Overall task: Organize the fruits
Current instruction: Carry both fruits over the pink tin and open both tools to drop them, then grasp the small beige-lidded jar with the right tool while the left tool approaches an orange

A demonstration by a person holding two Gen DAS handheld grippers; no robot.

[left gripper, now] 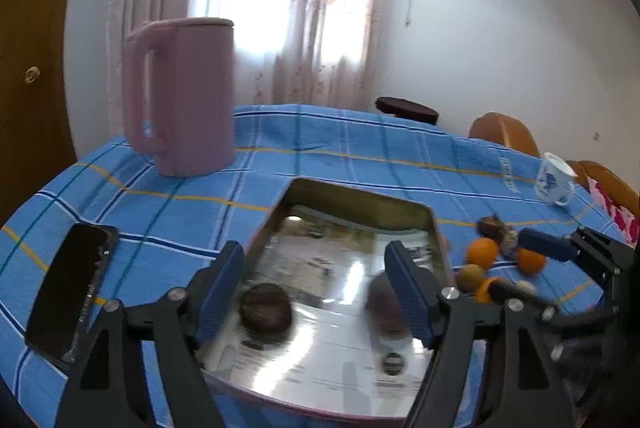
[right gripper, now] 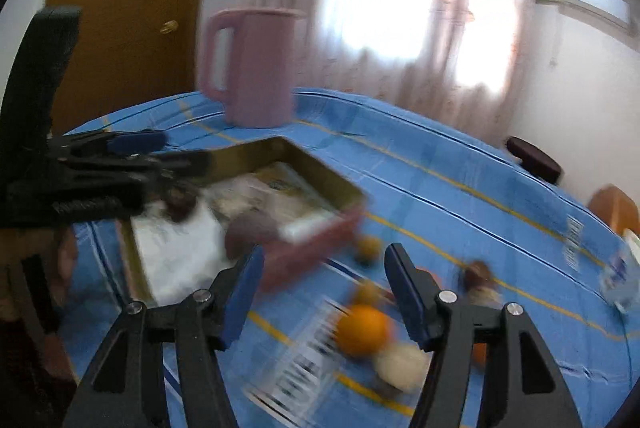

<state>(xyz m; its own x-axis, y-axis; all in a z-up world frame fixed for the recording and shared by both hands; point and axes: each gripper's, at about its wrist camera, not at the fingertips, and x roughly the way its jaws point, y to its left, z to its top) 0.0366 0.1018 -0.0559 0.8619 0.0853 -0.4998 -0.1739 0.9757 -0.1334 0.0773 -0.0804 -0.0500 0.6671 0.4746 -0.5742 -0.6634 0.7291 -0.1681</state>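
A shiny metal tin [left gripper: 360, 200] lies open on the blue checked cloth; it also shows in the right wrist view [right gripper: 320, 180]. Two dark round fruits lie in it, one on the left [left gripper: 265, 312] and one on the right [left gripper: 380, 300]. My left gripper [left gripper: 316, 292] is open and empty above the tin. Oranges [left gripper: 482, 252] and pale and brown fruits lie in a cluster on the cloth right of the tin. My right gripper [right gripper: 324, 296] is open and empty, just above an orange [right gripper: 362, 330] and a pale fruit [right gripper: 402, 364]. The right wrist view is blurred.
A pink kettle [left gripper: 184, 96] stands at the back left of the table. A black phone [left gripper: 72, 292] lies at the left. A white cup [left gripper: 554, 180] with blue print sits at the far right edge. Brown chair backs [left gripper: 504, 132] stand behind the table.
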